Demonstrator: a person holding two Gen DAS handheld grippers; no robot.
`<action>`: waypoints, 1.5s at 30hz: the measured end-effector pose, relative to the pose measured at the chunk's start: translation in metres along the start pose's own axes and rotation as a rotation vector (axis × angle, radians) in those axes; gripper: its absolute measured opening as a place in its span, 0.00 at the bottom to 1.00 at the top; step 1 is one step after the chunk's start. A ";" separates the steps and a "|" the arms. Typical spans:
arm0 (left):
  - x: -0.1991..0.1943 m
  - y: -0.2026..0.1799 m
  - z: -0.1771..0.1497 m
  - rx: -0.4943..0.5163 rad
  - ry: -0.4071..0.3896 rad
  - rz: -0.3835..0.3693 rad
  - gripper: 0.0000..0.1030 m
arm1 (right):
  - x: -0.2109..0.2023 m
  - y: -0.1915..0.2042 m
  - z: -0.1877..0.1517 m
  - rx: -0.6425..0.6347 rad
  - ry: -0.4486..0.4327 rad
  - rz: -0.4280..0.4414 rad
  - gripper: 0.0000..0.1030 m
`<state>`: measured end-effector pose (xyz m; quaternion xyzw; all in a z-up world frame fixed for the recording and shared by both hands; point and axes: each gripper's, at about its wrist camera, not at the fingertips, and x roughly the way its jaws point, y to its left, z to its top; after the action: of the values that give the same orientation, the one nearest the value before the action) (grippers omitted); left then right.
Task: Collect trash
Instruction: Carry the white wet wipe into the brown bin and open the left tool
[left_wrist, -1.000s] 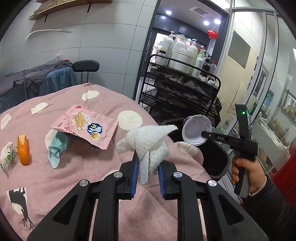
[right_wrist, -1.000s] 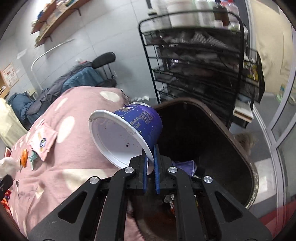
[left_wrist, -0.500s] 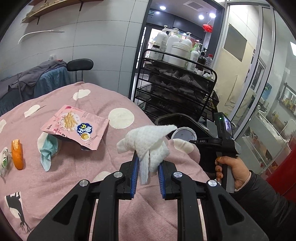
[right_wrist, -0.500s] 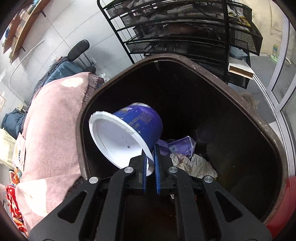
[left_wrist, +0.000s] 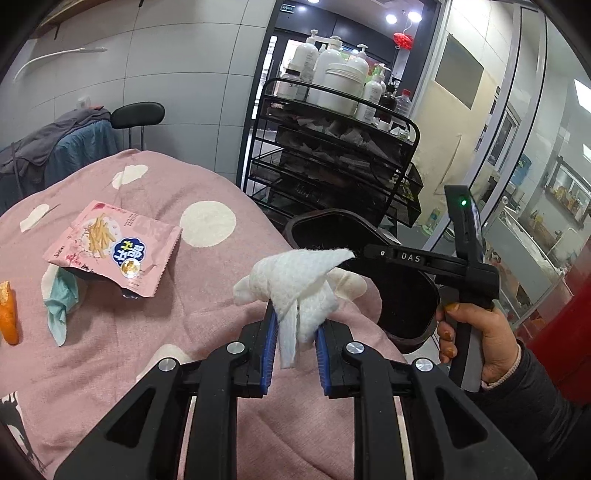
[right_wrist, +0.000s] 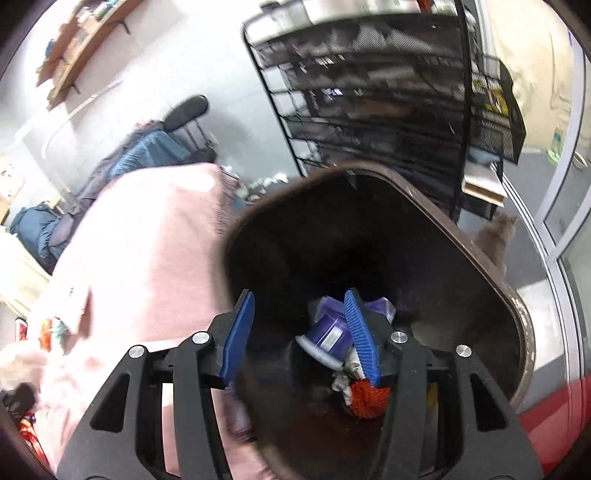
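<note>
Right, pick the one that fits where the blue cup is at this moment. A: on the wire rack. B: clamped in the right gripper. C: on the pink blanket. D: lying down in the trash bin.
D: the blue cup lies among the rubbish inside the trash bin, below the right gripper, whose jaws are opening with nothing between them.

"DAS" on right gripper (left_wrist: 410, 256) arm.

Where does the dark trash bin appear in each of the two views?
Left wrist: trash bin right of centre, beside the pink bed, behind the tissue.
Right wrist: trash bin fills centre and right, seen from above.
Shared landmark: black wire rack behind it.
</note>
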<state>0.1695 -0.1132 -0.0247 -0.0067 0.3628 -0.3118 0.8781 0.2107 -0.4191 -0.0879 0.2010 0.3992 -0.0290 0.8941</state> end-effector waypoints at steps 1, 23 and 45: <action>0.004 -0.002 0.001 0.003 0.008 -0.009 0.19 | -0.006 0.005 -0.001 -0.008 -0.004 0.018 0.50; 0.081 -0.012 0.065 0.073 0.131 -0.136 0.19 | -0.110 0.096 -0.073 -0.196 -0.029 0.403 0.73; 0.209 -0.091 0.076 0.297 0.458 -0.185 0.21 | -0.115 0.084 -0.083 -0.192 0.003 0.426 0.78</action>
<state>0.2824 -0.3185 -0.0794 0.1594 0.4997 -0.4338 0.7326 0.0924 -0.3224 -0.0261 0.1946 0.3499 0.1990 0.8945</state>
